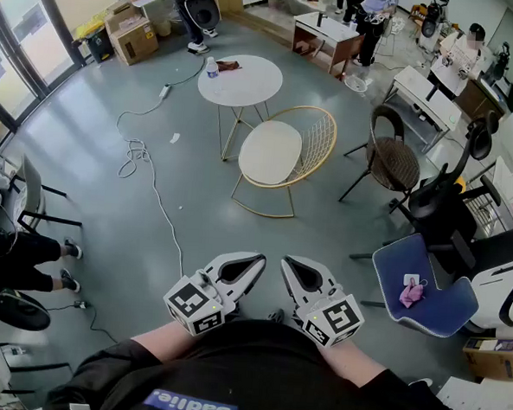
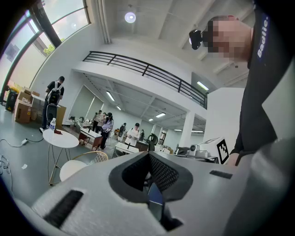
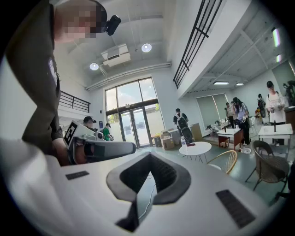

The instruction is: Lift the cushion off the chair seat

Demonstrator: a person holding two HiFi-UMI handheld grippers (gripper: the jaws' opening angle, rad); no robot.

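Note:
A round cream cushion lies on the seat of a gold wire chair in the middle of the floor, well ahead of me. Both grippers hang close to my body, far short of the chair. My left gripper is shut with nothing in it, and my right gripper beside it looks shut and empty too. In the left gripper view the cushion shows small beyond the closed jaws of my left gripper. The right gripper view has the chair past my right gripper.
A white round table with a water bottle stands just behind the chair. A cable trails over the floor at left. A brown chair, a black office chair and a blue chair stand to the right. People stand at the back.

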